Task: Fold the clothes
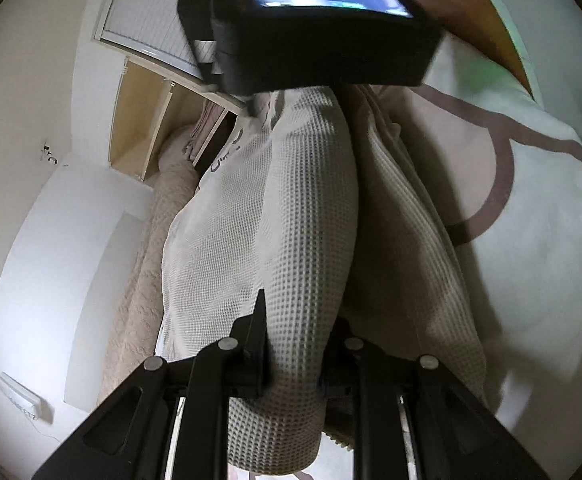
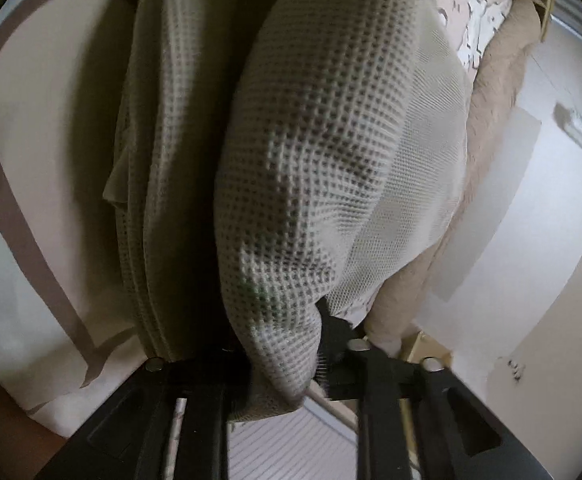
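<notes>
A cream waffle-knit cloth [image 1: 291,200] stretches away from my left gripper [image 1: 299,320], which is shut on its near end; the fabric bulges between the two black fingers. At the top of the left wrist view the body of the right gripper [image 1: 319,28] holds the cloth's far end, its fingertips hidden. In the right wrist view the same cloth [image 2: 331,140] fills the middle. My right gripper [image 2: 283,340] has a bunched corner of it pinched between its fingers. A second fold of the cloth [image 2: 163,160] hangs beside it in shadow.
Under the cloth lies a white bed sheet with a brown curved line [image 1: 531,220] [image 2: 31,160]. A beige knitted blanket [image 1: 143,300] [image 2: 487,120] and a printed pillow [image 2: 483,20] lie along the wall side. A window blind [image 1: 151,12] and a white wall [image 1: 51,240] bound that side.
</notes>
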A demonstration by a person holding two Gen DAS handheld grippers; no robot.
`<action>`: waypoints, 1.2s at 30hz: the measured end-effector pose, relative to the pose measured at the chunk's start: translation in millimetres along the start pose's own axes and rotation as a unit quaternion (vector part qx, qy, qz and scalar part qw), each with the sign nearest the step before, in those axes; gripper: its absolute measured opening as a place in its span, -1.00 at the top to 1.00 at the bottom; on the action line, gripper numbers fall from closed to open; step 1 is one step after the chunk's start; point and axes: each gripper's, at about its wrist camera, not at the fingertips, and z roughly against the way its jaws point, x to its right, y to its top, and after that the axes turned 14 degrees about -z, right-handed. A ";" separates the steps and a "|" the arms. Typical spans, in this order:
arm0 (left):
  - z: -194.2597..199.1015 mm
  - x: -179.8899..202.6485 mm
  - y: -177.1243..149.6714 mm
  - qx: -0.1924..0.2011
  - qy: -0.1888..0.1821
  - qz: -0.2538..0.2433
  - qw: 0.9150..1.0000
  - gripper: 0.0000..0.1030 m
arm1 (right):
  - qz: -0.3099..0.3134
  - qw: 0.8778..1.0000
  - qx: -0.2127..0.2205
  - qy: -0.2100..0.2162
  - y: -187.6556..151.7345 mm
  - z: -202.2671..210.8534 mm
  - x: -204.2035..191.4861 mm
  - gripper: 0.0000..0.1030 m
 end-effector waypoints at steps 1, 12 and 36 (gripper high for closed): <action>1.8 -0.3 -1.4 0.001 -0.001 0.001 1.000 0.64 | -0.001 1.000 0.004 -0.011 0.2 -1.4 3.2 -0.19; 21.1 -5.3 -5.8 0.046 -0.017 0.016 0.999 -0.59 | -0.166 0.981 -0.075 0.062 -19.2 -22.9 103.8 -0.85; -3.1 -101.1 -49.5 0.059 -0.117 0.322 0.938 -0.59 | -0.653 0.706 -0.081 0.260 -97.1 53.7 109.8 0.38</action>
